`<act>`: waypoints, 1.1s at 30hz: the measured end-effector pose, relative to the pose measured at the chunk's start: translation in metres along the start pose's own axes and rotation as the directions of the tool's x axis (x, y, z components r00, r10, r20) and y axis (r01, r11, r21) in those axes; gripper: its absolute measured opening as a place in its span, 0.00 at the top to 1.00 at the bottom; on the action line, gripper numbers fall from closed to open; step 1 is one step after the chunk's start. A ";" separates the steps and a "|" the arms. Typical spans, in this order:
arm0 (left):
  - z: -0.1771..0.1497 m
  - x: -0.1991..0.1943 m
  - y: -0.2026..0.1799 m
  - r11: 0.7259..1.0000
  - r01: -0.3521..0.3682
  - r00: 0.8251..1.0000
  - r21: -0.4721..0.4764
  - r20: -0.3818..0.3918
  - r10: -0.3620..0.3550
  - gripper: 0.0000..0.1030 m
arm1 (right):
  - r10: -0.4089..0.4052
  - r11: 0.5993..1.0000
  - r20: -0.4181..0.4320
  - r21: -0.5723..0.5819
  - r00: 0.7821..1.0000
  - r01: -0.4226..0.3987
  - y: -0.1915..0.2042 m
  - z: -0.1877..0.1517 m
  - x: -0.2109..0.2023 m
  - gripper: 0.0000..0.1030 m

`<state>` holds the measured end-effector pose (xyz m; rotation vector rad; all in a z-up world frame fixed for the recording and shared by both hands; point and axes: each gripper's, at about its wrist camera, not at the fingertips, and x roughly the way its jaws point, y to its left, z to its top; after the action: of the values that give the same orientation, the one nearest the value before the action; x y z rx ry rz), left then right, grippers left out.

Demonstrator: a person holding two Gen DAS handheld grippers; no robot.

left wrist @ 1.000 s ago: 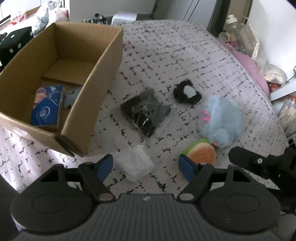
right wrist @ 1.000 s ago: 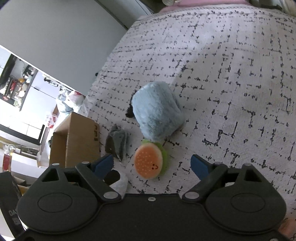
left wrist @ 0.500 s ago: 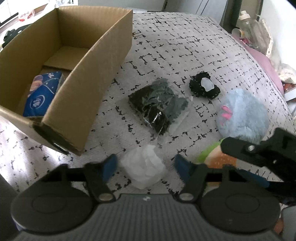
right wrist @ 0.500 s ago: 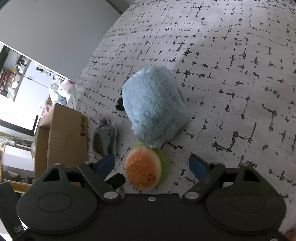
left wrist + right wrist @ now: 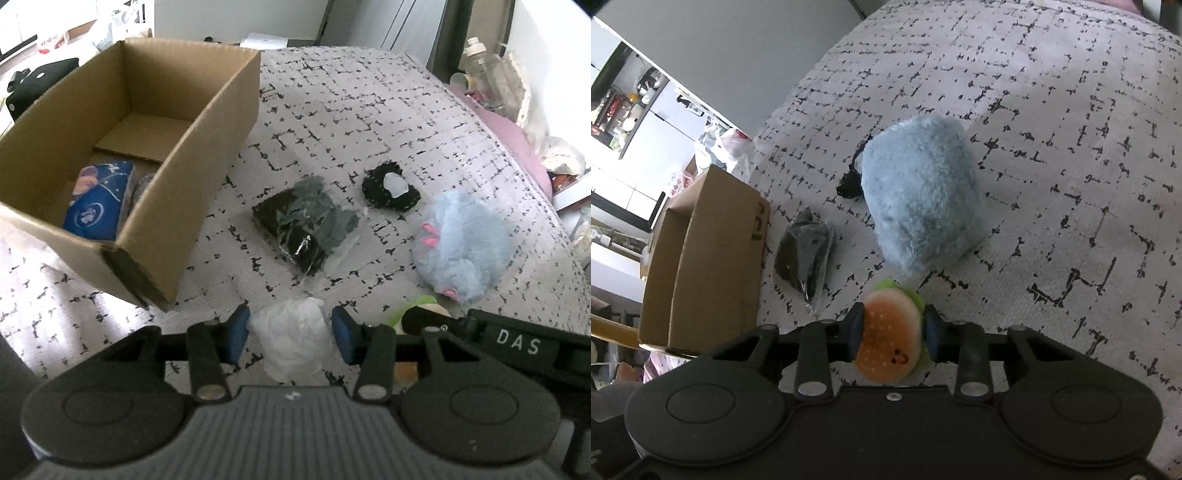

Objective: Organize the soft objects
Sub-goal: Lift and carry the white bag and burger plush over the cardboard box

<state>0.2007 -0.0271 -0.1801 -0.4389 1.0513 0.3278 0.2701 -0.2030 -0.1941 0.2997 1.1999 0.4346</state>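
Note:
My left gripper is shut on a white crumpled soft bundle lying on the patterned bedspread. My right gripper is shut on a small burger plush, orange with a green rim. The right gripper's body also shows in the left wrist view. A fluffy light-blue plush lies just beyond the burger; it also shows in the left wrist view. A bagged black and grey cloth and a black fuzzy item with a white patch lie mid-bed.
An open cardboard box stands at the left, holding a blue packet and a grey item. The box also shows in the right wrist view. Bottles and clutter sit beyond the bed's right edge.
Both grippers moved forward and closed: the left around the white bundle, the right around the burger plush. Both were open a second ago.

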 end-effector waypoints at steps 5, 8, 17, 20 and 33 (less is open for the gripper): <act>0.002 -0.021 -0.002 1.000 0.003 1.000 0.027 0.024 -0.003 0.54 | -0.023 1.000 0.033 0.005 0.999 0.023 0.001 -0.005 -0.014 0.68; 0.005 -0.034 -0.003 0.999 0.001 0.999 0.045 0.046 -0.003 0.54 | -0.024 1.000 0.050 0.011 0.998 0.023 0.004 -0.008 -0.023 0.68; 0.012 -0.071 0.003 0.996 0.027 0.995 0.090 0.091 -0.035 0.54 | -0.009 1.000 0.172 0.024 0.985 0.005 0.013 -0.014 -0.066 0.68; 0.015 -0.082 0.007 0.995 0.032 0.993 0.096 0.110 -0.042 0.54 | -0.008 1.000 0.218 0.021 0.976 0.003 0.019 -0.014 -0.076 0.68; 0.030 -0.115 0.028 0.988 0.067 0.981 0.138 0.173 -0.091 0.54 | -0.025 1.000 0.293 0.017 0.956 0.021 0.051 -0.032 -0.088 0.68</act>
<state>0.1572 0.0057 -0.0711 -0.3250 0.8717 0.2210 0.2059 -0.2000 -0.1091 0.3484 0.9152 0.3477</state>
